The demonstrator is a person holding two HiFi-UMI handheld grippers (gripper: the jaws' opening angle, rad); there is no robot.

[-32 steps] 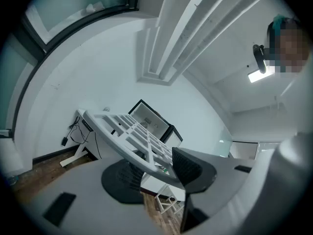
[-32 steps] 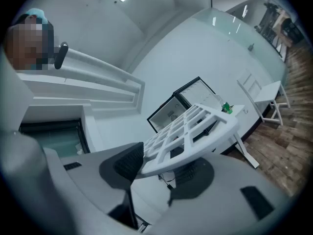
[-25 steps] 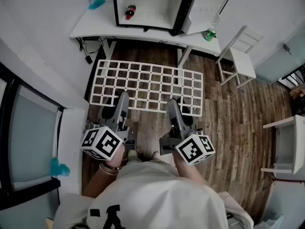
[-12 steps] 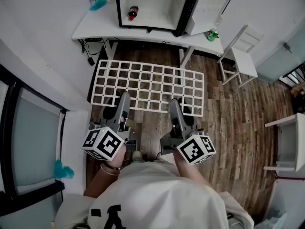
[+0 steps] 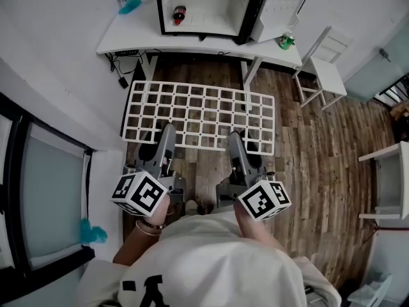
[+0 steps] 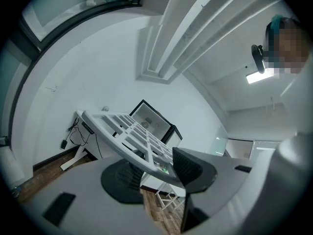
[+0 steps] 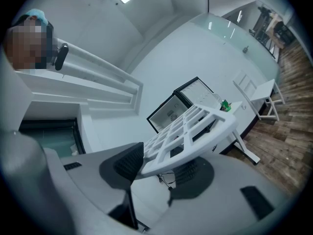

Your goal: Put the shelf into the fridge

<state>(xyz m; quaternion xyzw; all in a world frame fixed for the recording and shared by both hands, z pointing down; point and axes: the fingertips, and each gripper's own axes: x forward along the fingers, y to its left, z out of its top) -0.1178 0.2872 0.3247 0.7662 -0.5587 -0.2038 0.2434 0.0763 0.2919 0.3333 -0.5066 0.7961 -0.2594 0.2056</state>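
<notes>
Shelf (image 5: 198, 115) held level over the wood floor (image 5: 307, 158). It is a white grid with its long side running left to right. I have it by the near rim with both grippers.

Left gripper (image 5: 163, 139): grips the rim a little in from the left corner. In the left gripper view the jaws stand partly apart, as wide as the rim is thick. The dark pads press on the white bar from both sides. Firm hold.

Right gripper (image 5: 235, 141): the same grip, a little in from the right corner. In the right gripper view the rim sits pinched between the pads, and the grid runs away from me toward the far side.

Marker cubes (image 5: 139, 194) of both grippers sit near, just ahead of my body, one on each side.

Fridge (image 5: 204, 5): stands on the white desk (image 5: 128, 37) at the far side. Its door (image 5: 281, 8) is swung open to the right. The inside is white, with a red bottle (image 5: 179, 15) lying at the left of it.

The shelf is outside the fridge, on the near side of the desk. In the head view its far rim lies close to the desk's near edge.

A small green thing (image 5: 285, 41) sits on the desk right of the door. A white chair (image 5: 326, 69) stands far right, apart from the shelf.
</notes>
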